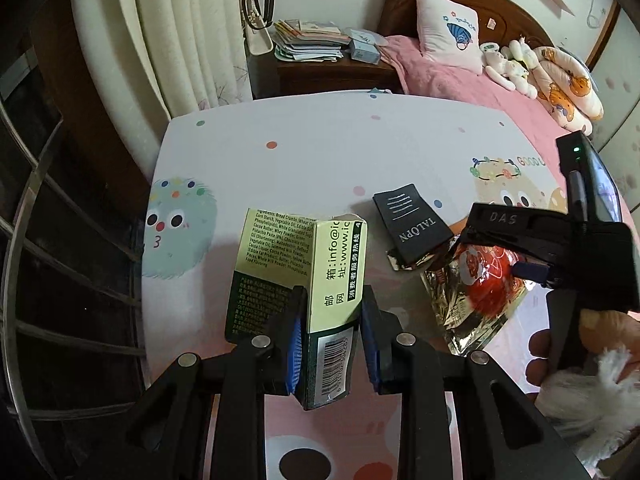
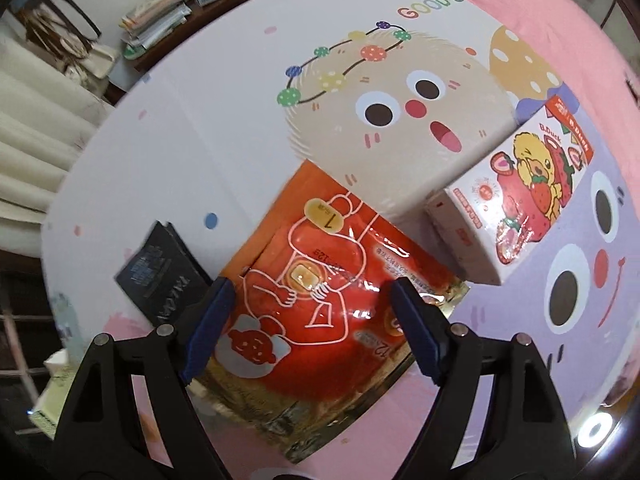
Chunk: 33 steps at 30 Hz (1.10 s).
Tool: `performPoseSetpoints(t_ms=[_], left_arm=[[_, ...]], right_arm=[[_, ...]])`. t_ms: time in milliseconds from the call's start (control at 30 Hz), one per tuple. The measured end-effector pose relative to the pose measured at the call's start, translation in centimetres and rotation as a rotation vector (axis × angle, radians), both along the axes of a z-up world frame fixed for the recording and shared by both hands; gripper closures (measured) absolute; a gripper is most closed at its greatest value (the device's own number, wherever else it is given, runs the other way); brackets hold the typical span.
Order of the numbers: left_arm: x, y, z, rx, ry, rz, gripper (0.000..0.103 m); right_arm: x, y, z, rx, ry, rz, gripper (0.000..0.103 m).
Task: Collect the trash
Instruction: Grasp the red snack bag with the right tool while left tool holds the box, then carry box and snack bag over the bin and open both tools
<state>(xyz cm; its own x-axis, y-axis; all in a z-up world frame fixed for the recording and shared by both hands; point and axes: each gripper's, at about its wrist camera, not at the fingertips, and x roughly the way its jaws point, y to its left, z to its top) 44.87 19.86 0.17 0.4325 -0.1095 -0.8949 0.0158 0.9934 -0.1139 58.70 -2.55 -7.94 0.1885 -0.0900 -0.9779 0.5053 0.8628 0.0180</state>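
Observation:
My left gripper is shut on a green snack box, held upright above the table. The box also shows at the left edge of the right wrist view. My right gripper is open, its blue pads on either side of a red and gold foil wrapper lying flat on the table; the wrapper also shows in the left wrist view. A black card lies left of the wrapper. A white strawberry carton lies to the wrapper's right.
The table has a cartoon-print cover. Behind it stand a wooden nightstand with stacked papers and a bed with a pink blanket. A metal rack stands at the left. Curtains hang at the back left.

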Motion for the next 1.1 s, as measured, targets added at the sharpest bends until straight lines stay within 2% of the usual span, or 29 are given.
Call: performPoseSetpoints(t_ms=[100,200,300,433,600,733,833,867,900,1100], left_arm=[[-0.1,0.3,-0.3,-0.009,0.006,0.000,0.078],[-0.2,0.1,-0.6,-0.019,0.017,-0.007,0.078],[-0.4,-0.1,-0.8,-0.031,0.024,-0.015,0.078],[-0.5,-0.3,-1.1,-0.042,0.032,-0.024,0.078],[-0.8,-0.5,-1.3,-0.051,0.036,-0.028,0.078],[-1.2,-0.6,-1.1,-0.047,0.030,-0.036,0.078],[-1.7,-1.0,-0.8,-0.037,0.024,-0.045,0.078],[-2.0,-1.2,-0.8,-0.032,0.023,-0.046,0.078],[-2.2,-1.3,-0.7,-0.030,0.022,-0.049,0.078],[-4.7,-2.7,0.5,-0.007,0.007,-0.059,0.078]], right_arm=[[0.3,1.4,-0.7,-0.069,0.059,0.056,0.024],[0.1,2.1,-1.0,-0.105,0.078,0.067,0.021],[-0.3,1.9,-1.2,-0.086,0.082,0.020,0.018],[-0.5,2.3,-1.2,-0.079,0.079,0.055,0.017],[-1.5,2.4,-1.0,-0.072,0.051,0.104,0.024],[-3.7,2.2,-0.3,-0.067,0.020,0.166,0.037],[-5.7,2.0,0.4,-0.034,-0.015,0.197,0.056],[-6.0,1.8,0.6,-0.010,-0.029,0.202,0.074],[-6.4,1.7,0.7,0.023,-0.033,0.202,0.085],[-9.1,-0.6,1.4,0.106,-0.083,0.228,0.094]])
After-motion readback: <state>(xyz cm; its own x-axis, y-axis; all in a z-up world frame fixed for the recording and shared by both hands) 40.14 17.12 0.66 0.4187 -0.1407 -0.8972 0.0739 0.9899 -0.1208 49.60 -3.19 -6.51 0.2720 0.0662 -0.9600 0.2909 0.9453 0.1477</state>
